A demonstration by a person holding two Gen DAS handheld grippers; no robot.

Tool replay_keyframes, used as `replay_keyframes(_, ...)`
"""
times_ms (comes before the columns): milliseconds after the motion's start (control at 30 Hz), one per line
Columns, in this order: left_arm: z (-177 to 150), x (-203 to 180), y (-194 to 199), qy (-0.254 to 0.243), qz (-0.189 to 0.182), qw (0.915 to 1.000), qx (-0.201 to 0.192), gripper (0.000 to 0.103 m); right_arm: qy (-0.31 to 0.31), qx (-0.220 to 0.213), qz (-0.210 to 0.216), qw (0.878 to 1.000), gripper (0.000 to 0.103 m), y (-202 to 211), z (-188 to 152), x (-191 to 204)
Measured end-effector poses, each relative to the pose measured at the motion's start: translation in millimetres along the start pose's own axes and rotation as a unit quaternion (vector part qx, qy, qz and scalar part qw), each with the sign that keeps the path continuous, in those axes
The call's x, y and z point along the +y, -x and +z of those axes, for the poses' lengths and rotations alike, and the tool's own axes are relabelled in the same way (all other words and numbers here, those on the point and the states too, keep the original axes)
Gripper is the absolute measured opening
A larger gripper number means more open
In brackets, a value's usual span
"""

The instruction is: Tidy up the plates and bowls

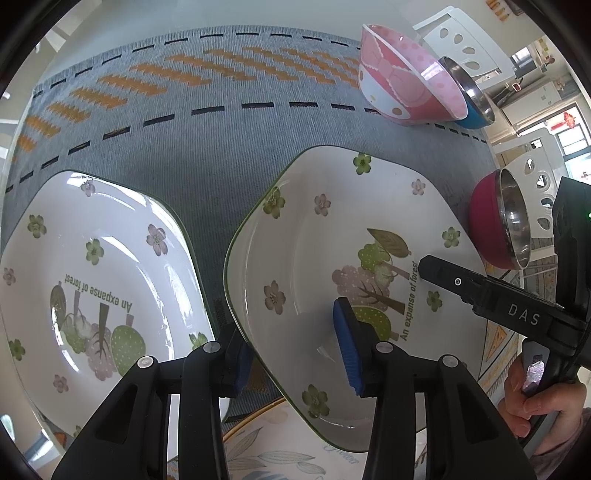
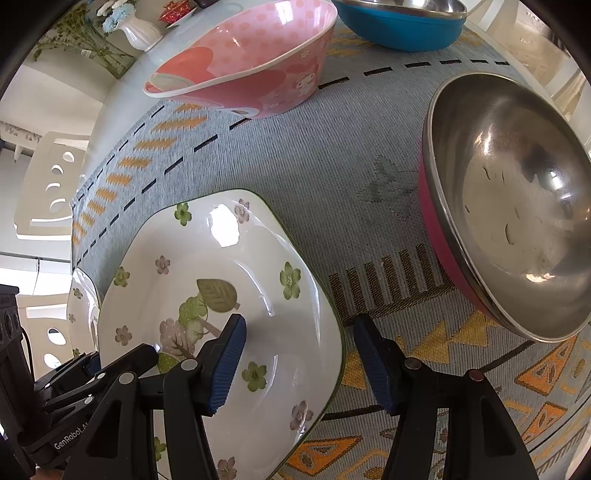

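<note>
A square floral plate (image 1: 332, 229) (image 2: 229, 258) lies on the woven mat (image 1: 221, 129), and both grippers straddle its rim. My left gripper (image 1: 293, 343) has one blue pad (image 1: 242, 363) just outside the rim and the other over the plate's well, with a wide stretch of plate between them. My right gripper (image 2: 299, 332) is open, one pad (image 2: 227, 365) above the plate and the other off the rim over the mat. A second floral plate (image 1: 92, 277) (image 2: 79, 295) sits beside it. The pink bowl (image 1: 406, 85), blue steel bowl (image 1: 472, 99) and red steel bowl (image 2: 509, 206) stand apart.
A round leaf-patterned plate (image 1: 273, 454) pokes out under the held-over plate's near edge. The person's hand (image 1: 528, 406) grips the right tool. White chairs (image 1: 461, 40) ring the table, and a white vase with flowers (image 2: 140, 29) stands beyond the pink bowl.
</note>
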State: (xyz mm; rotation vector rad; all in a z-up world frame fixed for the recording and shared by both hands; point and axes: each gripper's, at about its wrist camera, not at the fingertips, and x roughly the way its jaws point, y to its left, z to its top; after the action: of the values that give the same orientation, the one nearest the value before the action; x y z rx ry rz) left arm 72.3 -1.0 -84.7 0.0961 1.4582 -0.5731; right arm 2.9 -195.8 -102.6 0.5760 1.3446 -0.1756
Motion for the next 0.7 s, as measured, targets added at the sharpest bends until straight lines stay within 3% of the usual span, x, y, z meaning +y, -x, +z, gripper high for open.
replay_keyframes(433,-3,-2,1,-0.001,0.005,0.9998,-0.019,0.038,-0.013,0.004,-0.010,1.000,0.059,0,3,1)
replay_keyframes(533,-1,-3,2,0.001,0.003,0.9998,-0.020,0.036,-0.020,0.003,-0.005,1.000,0.050,1,4,-1)
replay_keyframes(567,0,-3,2,0.000,0.002,0.9998,-0.019,0.036,-0.026,0.004,0.009,1.000,0.039,1,4,-2)
replay_keyframes(700,-1,3,2,0.012,-0.011,0.9997,-0.019,0.034,-0.059,-0.015,0.030,0.998,0.031,5,2,-11)
